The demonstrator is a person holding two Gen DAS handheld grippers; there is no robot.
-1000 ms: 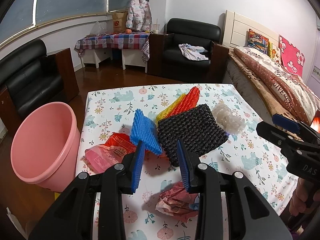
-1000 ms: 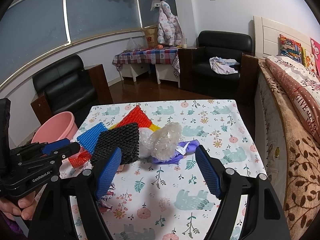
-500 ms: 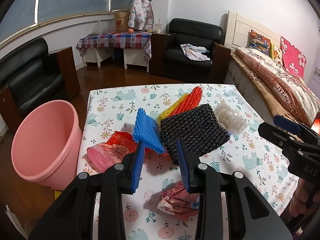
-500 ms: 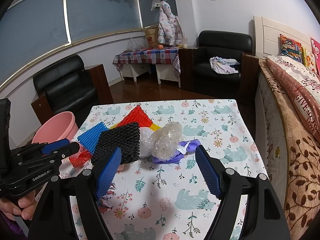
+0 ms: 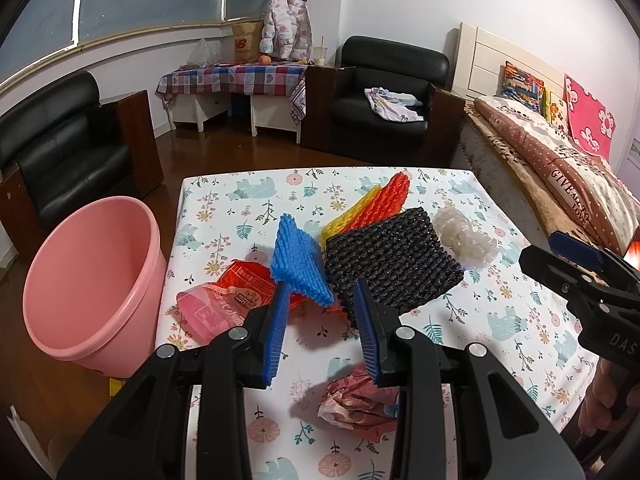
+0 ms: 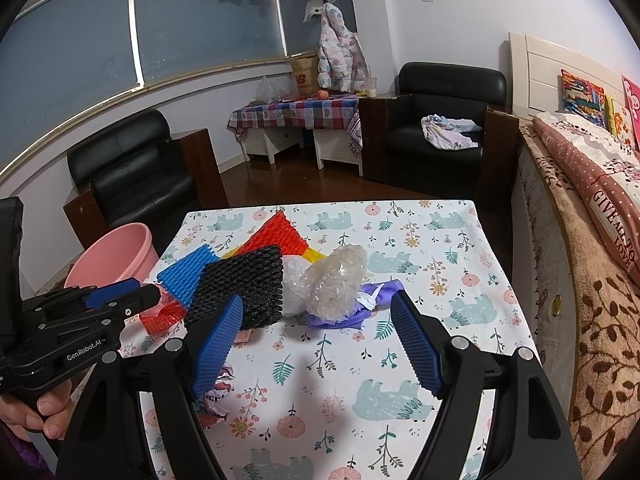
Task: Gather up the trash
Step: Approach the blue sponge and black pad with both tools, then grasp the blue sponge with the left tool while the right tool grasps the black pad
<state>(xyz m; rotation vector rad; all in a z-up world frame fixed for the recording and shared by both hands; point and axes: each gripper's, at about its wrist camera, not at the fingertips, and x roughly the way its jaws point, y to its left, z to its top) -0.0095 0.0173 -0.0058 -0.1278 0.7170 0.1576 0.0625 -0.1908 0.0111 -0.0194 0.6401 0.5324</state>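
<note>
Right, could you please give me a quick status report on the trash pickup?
Left gripper and right gripper open, empty, above the table. Foam nets, wrappers, bubble wrap uncollected. Pink bucket beside the table, path unobstructed.

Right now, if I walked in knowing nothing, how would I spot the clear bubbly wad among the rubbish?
Start at the table with the bear-and-flower cloth. In its middle lies a heap of coloured foam nets; beside the black net sits the bubble wrap wad, partly on a purple scrap. It alone is see-through and lumpy.
</note>
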